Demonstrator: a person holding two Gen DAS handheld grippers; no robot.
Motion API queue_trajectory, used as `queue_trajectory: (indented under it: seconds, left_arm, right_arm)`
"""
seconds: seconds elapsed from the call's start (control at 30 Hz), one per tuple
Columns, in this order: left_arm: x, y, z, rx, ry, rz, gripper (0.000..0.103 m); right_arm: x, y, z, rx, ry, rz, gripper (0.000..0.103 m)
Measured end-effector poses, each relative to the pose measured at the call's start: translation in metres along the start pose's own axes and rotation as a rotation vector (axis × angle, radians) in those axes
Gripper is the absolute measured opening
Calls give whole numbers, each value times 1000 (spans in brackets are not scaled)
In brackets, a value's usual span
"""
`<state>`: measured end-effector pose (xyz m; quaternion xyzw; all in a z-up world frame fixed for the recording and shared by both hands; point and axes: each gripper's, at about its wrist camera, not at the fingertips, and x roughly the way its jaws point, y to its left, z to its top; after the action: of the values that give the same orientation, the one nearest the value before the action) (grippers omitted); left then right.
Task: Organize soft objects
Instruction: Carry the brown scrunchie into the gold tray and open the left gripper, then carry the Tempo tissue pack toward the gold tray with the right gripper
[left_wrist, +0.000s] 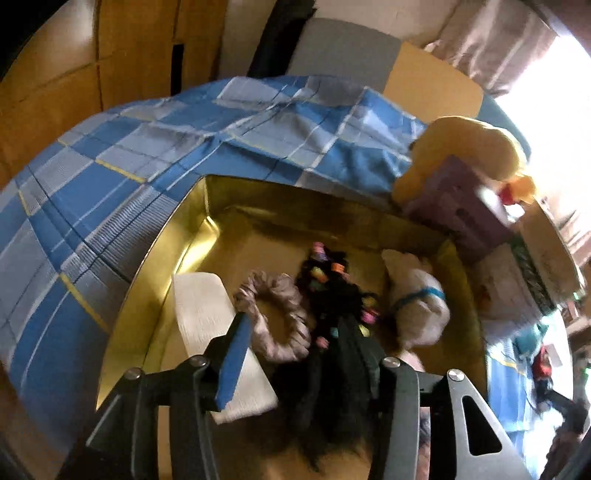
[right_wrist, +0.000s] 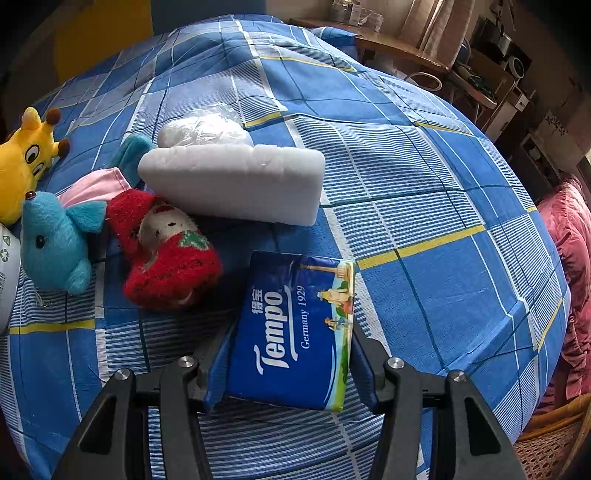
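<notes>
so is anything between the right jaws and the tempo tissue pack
No. The right gripper already has the tissue pack between its jaws, with nothing visible wedged between; the red plush doll lies beside it on the left.

Left gripper (left_wrist: 306, 354) right finger hidden behind black hair ties (left_wrist: 332, 295); giraffe plush (right_wrist: 22, 162) cut off at edge.

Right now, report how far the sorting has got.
Done: the gold tin already holds a scrunchie, hair ties and a white pad. In hand: the right hand-held gripper grips a tissue pack. Left on the bed: foam block, red doll, blue toy.
</notes>
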<state>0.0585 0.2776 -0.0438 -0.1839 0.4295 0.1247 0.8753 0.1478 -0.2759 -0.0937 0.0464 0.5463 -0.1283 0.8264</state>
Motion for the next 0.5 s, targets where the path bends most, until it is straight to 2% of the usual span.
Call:
queue_trajectory:
  seconds: [0.2, 0.5]
  left_arm:
    - [-42, -32, -32, 97, -80, -4, 52]
    - [-72, -66, -74, 233, -123, -15, 52]
  right_arm:
    - [0, -1, 1, 12, 4, 10, 55]
    - [-1, -8, 2, 39, 18, 10, 55]
